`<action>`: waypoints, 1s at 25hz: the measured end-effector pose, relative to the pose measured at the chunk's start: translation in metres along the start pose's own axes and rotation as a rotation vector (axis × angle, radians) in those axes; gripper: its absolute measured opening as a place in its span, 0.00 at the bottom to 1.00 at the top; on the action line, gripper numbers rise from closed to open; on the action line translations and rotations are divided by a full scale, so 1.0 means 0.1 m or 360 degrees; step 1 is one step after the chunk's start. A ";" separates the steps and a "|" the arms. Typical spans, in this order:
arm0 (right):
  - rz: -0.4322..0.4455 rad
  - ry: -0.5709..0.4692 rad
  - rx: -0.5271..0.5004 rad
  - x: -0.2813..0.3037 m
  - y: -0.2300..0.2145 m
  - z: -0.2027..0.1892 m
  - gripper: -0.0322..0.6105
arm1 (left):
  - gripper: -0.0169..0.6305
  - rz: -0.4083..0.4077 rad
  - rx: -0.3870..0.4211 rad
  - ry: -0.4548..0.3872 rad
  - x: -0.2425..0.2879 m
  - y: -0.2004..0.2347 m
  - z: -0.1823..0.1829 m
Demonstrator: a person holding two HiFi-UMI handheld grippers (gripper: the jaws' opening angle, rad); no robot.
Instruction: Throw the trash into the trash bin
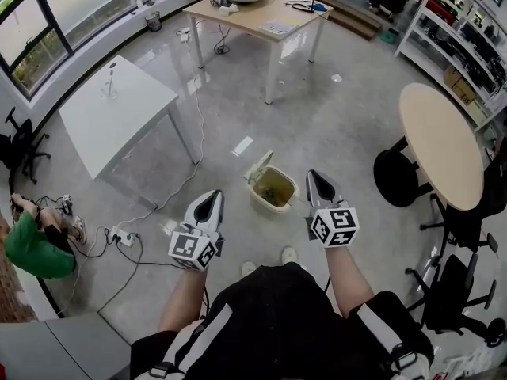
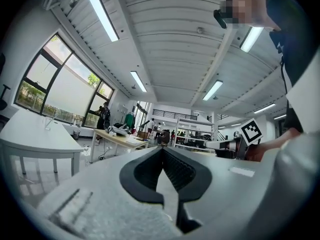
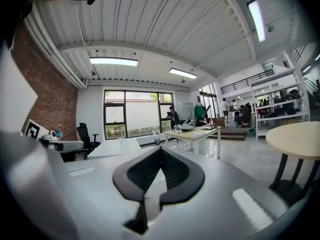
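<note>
Trash bin [image 1: 290, 201]: small, pale, on the grey floor [image 1: 333, 125], just ahead of the person's feet. Lid [image 1: 257, 165] is tipped up at the far-left edge and the mouth faces straight up. A greenish scrap [image 1: 277, 190] lies at the bottom, too small to name. Judged from that, the trash is already in.

Fingers relative to bin: the bin lies between the two grippers and below them, a little forward of the tips. The left gripper [image 1: 212, 197] is off the bin's left side and the right gripper [image 1: 315, 177] off its right. The right looks the nearer in the head view. Neither touches the rim. Any further drop would go down and inward, through the open mouth.

Left gripper view: fingers [image 2: 141, 174] meet at the tips with nothing between them. It looks level across the room, and the bin is out of frame.

Right gripper view: fingers [image 3: 134, 176] are together and also empty. It too looks level, toward the windows.

Further out: a white surface [image 1: 119, 113] far left, a wooden surface [image 1: 261, 14] beyond, a round surface [image 1: 440, 145] to the right. A power strip [image 1: 123, 236] with cables lies on the floor at left.
</note>
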State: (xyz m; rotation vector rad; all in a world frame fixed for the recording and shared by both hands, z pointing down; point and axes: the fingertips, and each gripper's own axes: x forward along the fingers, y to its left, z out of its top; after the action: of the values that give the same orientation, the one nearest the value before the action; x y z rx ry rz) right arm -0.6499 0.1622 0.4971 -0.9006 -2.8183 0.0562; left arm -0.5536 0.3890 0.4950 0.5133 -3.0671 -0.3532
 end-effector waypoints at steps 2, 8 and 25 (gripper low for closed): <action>-0.0045 -0.0008 0.0000 -0.12 -0.13 0.01 0.06 | 0.03 0.0013 0.0011 -0.0017 0.00 -0.02 0.03; -0.0176 -0.0057 0.0027 -0.62 -0.65 0.03 0.06 | 0.03 -0.0068 0.0054 -0.0048 0.16 -0.35 0.12; -0.0411 -0.0109 0.0007 -2.35 -1.98 -0.12 0.06 | 0.03 -0.0361 0.0147 -0.0046 0.82 -2.03 -0.05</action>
State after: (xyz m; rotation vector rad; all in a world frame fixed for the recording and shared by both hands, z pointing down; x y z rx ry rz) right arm -0.5731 -0.1355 0.4892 -0.5367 -2.9712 0.0586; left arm -0.5663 0.1743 0.4524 0.8712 -3.0696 -0.2232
